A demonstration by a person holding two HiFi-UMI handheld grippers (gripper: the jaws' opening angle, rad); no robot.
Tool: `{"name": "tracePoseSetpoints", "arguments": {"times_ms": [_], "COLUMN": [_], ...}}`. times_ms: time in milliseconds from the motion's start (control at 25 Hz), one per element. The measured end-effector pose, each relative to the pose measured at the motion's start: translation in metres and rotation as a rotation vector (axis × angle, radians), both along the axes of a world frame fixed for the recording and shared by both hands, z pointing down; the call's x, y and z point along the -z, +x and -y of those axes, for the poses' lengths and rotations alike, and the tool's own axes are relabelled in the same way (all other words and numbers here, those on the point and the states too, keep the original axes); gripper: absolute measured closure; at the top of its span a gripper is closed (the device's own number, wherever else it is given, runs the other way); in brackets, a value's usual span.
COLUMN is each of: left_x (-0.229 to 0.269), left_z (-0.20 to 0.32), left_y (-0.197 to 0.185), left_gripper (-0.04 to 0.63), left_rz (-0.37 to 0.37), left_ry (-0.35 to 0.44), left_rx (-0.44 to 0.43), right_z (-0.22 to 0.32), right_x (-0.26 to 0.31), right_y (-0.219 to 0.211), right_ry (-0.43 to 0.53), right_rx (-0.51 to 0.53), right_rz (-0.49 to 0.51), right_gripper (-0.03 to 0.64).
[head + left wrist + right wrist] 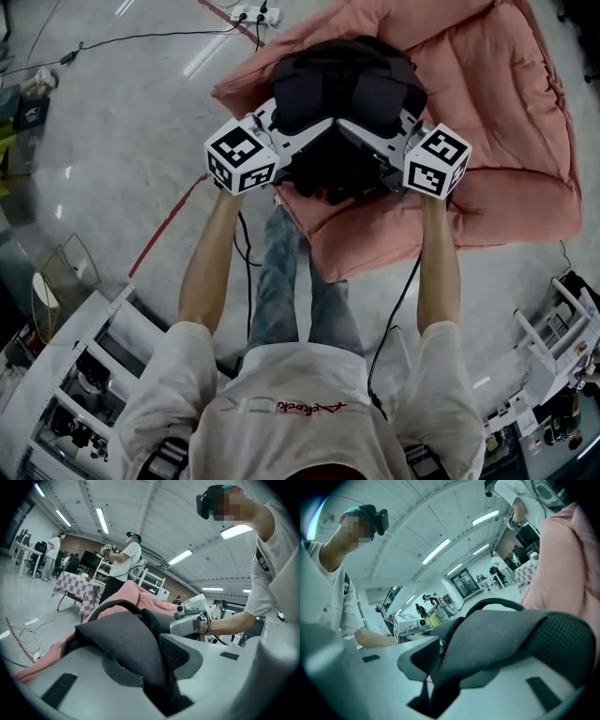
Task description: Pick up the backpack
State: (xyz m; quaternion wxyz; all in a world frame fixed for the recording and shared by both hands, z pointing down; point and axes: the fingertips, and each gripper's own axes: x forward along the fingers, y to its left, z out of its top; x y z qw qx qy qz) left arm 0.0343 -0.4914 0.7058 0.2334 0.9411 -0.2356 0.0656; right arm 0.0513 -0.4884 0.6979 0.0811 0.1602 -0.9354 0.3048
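Head view, nearest first: a person in a white shirt (281,394) stretches both bare arms forward. Each hand carries a gripper with a marker cube. The left gripper (314,131) and the right gripper (354,133) point inward toward each other, their tips almost meeting.

Left gripper view: the left gripper (154,663) has its jaws narrowed onto a dark grey padded strap (126,639), which fills the gap and is pressed from both sides. Right gripper view: the right gripper (454,673) is likewise clamped on a grey strap (497,639) with a mesh underside; a black carry loop (497,603) arches just behind.

The black backpack (347,89) hangs between the two grippers, above the near half of a pink quilt (506,112). Whether its base touches the quilt cannot be told.

The quilt lies on a glossy grey floor (122,112). A red line (169,225) runs from the quilt's near left edge, and a white power strip (248,13) lies beyond its far corner.
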Motion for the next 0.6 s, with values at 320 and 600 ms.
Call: {"name": "tracePoseSetpoints", "arguments": {"times_ms": [320, 600], "left_x": [0.008, 0.020], "left_z": [0.000, -0.019], "left_y": [0.004, 0.007], "left_gripper": [0.548, 0.548], "left_rz": [-0.014, 0.020], "left_ry": [0.013, 0.041], "left_rx": [0.041, 0.019], "right_z": [0.013, 0.014], "right_x": [0.013, 0.035], "right_y": [-0.007, -0.006], "right_ry": [0.071, 0.150], "right_rx": [-0.113, -0.235], "right_rz": [-0.024, -0.022], "right_gripper": [0.555, 0.566]}}
